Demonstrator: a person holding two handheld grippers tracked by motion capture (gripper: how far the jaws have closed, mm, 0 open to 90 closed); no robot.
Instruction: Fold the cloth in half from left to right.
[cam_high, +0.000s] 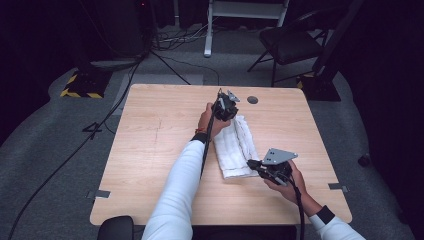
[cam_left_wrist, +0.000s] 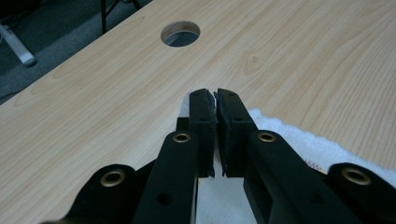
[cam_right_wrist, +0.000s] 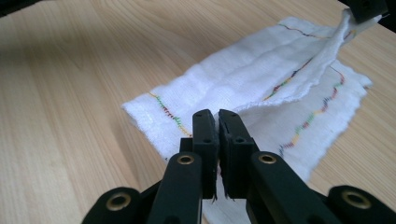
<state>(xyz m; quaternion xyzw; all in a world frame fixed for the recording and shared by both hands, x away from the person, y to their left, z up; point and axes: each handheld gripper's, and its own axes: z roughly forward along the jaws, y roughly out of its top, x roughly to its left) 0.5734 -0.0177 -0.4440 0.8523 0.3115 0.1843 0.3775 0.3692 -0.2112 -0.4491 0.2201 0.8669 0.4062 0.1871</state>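
You work over a light wooden table (cam_high: 150, 150) with a round cable hole (cam_high: 252, 100) just beyond your left gripper (cam_high: 226, 107); dark grey carpet surrounds it. Past the far edge, beyond both tools, stand a black folding chair (cam_high: 290, 45), a white desk frame (cam_high: 245, 15) and loose cables (cam_high: 175, 37); a yellow-and-black striped base (cam_high: 80, 85) sits far off to the left of your left gripper.

The white cloth (cam_high: 235, 147) with coloured stitching lies between your two grippers. Your left gripper's jaws are pressed together on its far corner, lifting that edge. Your right gripper (cam_high: 255, 164) pinches the near edge with its jaws pressed together. Nothing else lies near them on the table.
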